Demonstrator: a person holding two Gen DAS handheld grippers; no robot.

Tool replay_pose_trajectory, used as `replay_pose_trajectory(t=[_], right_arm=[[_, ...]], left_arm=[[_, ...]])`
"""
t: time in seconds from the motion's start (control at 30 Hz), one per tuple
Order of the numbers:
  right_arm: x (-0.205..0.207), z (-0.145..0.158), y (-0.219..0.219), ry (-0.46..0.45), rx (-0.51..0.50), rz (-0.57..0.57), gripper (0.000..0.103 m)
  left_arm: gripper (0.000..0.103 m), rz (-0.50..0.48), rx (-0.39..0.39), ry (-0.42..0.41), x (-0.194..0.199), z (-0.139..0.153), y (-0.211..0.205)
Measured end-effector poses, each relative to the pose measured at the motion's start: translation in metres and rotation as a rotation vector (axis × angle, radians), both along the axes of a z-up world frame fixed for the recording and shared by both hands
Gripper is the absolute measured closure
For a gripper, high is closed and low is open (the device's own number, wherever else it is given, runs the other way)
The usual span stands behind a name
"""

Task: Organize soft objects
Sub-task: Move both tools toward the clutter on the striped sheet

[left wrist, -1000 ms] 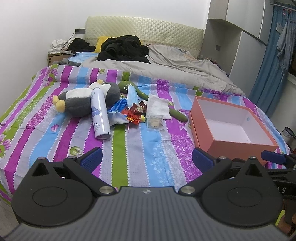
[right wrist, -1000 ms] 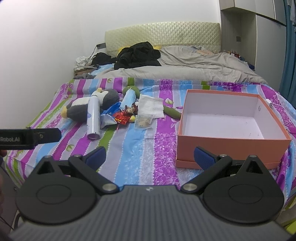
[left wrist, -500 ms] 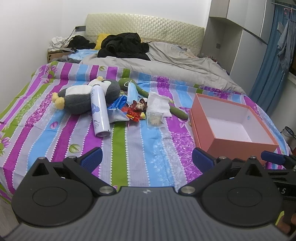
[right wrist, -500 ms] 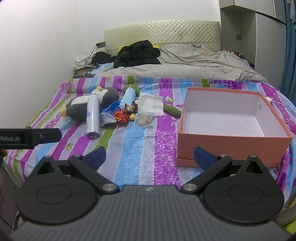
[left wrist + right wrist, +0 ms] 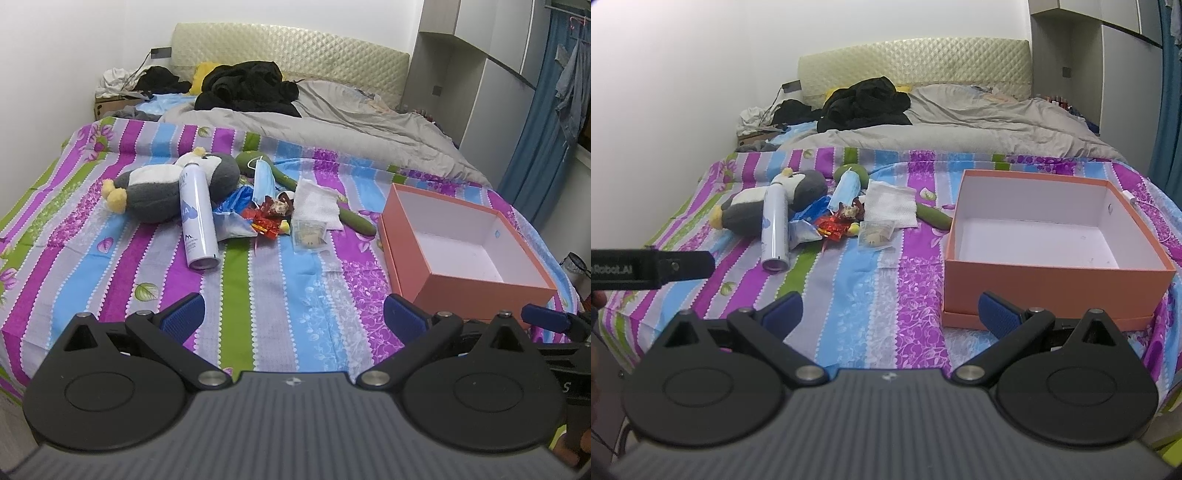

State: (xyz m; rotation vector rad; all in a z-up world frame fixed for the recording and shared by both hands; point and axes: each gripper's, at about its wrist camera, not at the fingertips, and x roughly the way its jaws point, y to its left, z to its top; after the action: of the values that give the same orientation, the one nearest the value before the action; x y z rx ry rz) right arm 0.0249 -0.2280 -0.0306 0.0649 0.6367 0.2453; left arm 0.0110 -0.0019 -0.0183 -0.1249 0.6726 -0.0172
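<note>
Step in hand: approach only, judged from the layout; nothing gripped, nothing yet in the box.
Left gripper (image 5: 293,314): held low over the near edge of the bed, jaws spread wide, empty, aimed toward the clutter.
Right gripper (image 5: 890,314): likewise at the near edge, jaws spread, empty, facing the box's near wall.
Box (image 5: 1049,286): orange, open, white inside, bare; seated on the striped bedspread (image 5: 258,295) on the right, well apart from the pile.
Plush penguin (image 5: 162,188): grey and white, lying on its side at the far left of the pile.
Spray can (image 5: 197,218): lying across the penguin's front, touching it; hard item, not for sorting.
Face mask (image 5: 263,181): blue, draped just beside the penguin's head.
White cloth (image 5: 316,203): folded, between the mask and the green plush (image 5: 354,219).
Wrappers (image 5: 267,221): red and blue, mixed at the pile's centre; small clear packet (image 5: 309,236) just beside.
Next move calls for: reaching forward to one soft item, probably the cloth or penguin; closing on fabric only, clear of the can; then carrying over to the box.
Risk: can rolling if the penguin is pulled first.
</note>
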Motion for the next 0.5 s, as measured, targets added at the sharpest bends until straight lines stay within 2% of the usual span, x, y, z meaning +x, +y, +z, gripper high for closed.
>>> replay_pose_trajectory(t=[0.5], right_arm=[[0.006, -0.004, -0.003, 0.002, -0.001, -0.015, 0.0]], left_arm=[[0.0, -0.001, -0.01, 0.023, 0.011, -0.013, 0.003]])
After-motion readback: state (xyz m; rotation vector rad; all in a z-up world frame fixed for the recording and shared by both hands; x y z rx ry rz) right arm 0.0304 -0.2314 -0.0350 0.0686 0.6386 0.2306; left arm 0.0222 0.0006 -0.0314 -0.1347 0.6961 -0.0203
